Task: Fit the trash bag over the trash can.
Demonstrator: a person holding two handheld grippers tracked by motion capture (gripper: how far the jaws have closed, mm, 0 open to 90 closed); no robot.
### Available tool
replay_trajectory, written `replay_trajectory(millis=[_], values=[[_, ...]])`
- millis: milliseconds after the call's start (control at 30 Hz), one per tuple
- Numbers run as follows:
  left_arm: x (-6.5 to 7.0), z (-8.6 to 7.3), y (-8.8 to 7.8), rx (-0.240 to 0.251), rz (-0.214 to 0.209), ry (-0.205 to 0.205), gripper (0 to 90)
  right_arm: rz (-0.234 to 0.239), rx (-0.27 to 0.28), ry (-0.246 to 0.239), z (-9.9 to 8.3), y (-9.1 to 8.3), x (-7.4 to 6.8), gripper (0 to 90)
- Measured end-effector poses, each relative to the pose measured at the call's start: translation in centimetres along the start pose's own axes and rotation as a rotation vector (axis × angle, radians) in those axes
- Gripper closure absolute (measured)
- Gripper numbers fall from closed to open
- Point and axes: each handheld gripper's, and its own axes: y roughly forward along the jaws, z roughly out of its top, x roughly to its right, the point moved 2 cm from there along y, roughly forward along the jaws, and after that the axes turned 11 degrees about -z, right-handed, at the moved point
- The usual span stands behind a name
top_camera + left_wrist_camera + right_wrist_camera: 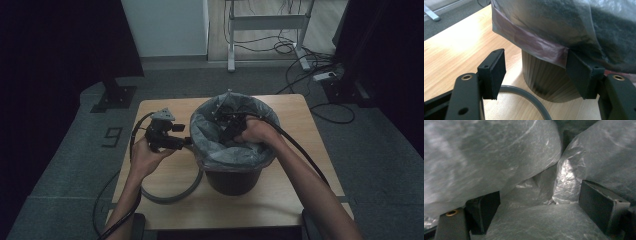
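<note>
Nearest the person, a grey ring (172,196) lay flat on the wooden table (280,202), curling round the foot of the bin (234,181). Just beyond it, the left gripper (186,142) sat level at the bin's outer wall, jaws spread, one pad (494,72) out over the table and the other pad (581,75) tucked just under the hanging hem of the bag — no squeeze on anything there.

Further in, the right gripper (226,134) was plunged into the mouth of the bin. Its jaws stood apart, folds of the bin bag (529,220) bulging up between the pads, which were not clamping them. The bag (215,157) lined the bin, its edge turned down over the rim in the middle of the table.

My read on the handling: that film looked thin, light, floppy and slick, so it would crumple and could slide out of a loose pinch or tear under a hard tug. Best hold would likely be a gathered fold or the doubled hem at the rim, not a single flat sheet.
</note>
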Motion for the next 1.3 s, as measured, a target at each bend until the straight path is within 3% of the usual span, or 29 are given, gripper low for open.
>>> replay_trajectory(millis=[133, 300, 400, 533, 600, 700, 767, 833, 900, 967, 1067, 1200, 1300], values=[[0.3, -0.8, -0.7, 0.019, 0.001, 0.000, 31.7, -0.009, 0.058, 0.017, 0.0, -1.8, 0.2, 17.1], [0.9, -2.5, -1.5, 0.043, -0.004, 0.012, 29.6, 0.080, 0.168, 0.012, 0.3, -5.4, 0.3, 17.5], [1.1, -3.9, -1.7, 0.045, 0.014, 0.013, 27.5, 0.067, 0.190, -0.030, 0.7, -6.6, 0.0, 21.9], [0.9, -6.1, -1.5, 0.020, 0.054, 0.007, 23.4, 0.115, 0.240, -0.059, 2.0, -6.4, -1.1, 41.0], [0.6, -7.3, -1.2, 0.005, 0.074, 0.005, 21.7, 0.110, 0.241, -0.081, 2.7, -5.5, -1.6, 48.4], [-0.1, -9.3, -0.5, -0.016, 0.090, -0.016, 21.3, 0.141, 0.228, -0.063, 3.8, -3.8, -2.2, 51.2], [-0.5, -10.5, -0.1, -0.026, 0.105, -0.039, 21.8, 0.135, 0.194, -0.064, 4.1, -2.5, -2.5, 49.9], [-0.9, -11.6, 0.2, -0.011, 0.082, -0.059, 21.5, 0.107, 0.148, -0.081, 4.2, -1.4, -2.7, 42.2], [-1.2, -12.5, 0.3, 0.014, 0.069, -0.078, 21.3, 0.112, 0.102, -0.081, 4.0, -0.5, -2.8, 34.6], [-1.4, -13.4, 0.5, 0.040, 0.056, -0.094, 21.4, 0.094, 0.084, -0.073, 3.8, -0.4, -2.8, 29.7], [-1.5, -14.5, 0.6, 0.071, 0.053, -0.108, 21.2, 0.099, 0.103, -0.028, 3.5, -1.8, -2.3, 24.3], [-1.6, -15.8, 0.4, 0.130, 0.068, -0.124, 21.2, 0.081, 0.135, -0.018, 2.6, -5.2, -0.8, 19.3], [-1.8, -16.4, 0.2, 0.142, 0.083, -0.132, 21.2, 0.047, 0.169, 0.050, 1.9, -7.4, 1.0, 20.8]])
